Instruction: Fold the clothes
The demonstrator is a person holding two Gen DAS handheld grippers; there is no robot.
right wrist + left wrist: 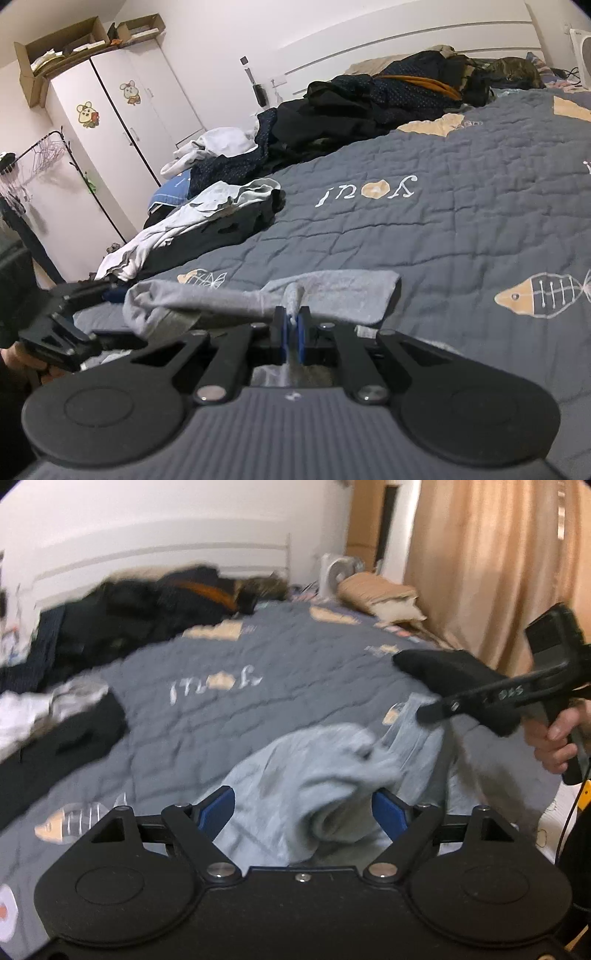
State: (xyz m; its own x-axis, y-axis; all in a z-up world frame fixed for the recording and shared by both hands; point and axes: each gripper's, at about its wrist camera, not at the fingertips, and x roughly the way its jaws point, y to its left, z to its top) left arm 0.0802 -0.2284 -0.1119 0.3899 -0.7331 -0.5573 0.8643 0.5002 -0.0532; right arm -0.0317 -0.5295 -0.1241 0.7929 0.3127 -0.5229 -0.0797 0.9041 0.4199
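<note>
Right gripper [294, 334] pinches a fold of the grey sweatshirt [325, 775] on the quilt [461, 221], left gripper [303, 812] spread wide and empty around it, so one-sided lifting could drag it crooked

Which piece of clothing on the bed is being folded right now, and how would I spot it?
Start from the blue-grey quilt with fish drawings. At its near edge, far from the dark heap by the headboard, lies a light grey garment. It alone is pale grey, and the right claw pinches a fold of it.
</note>
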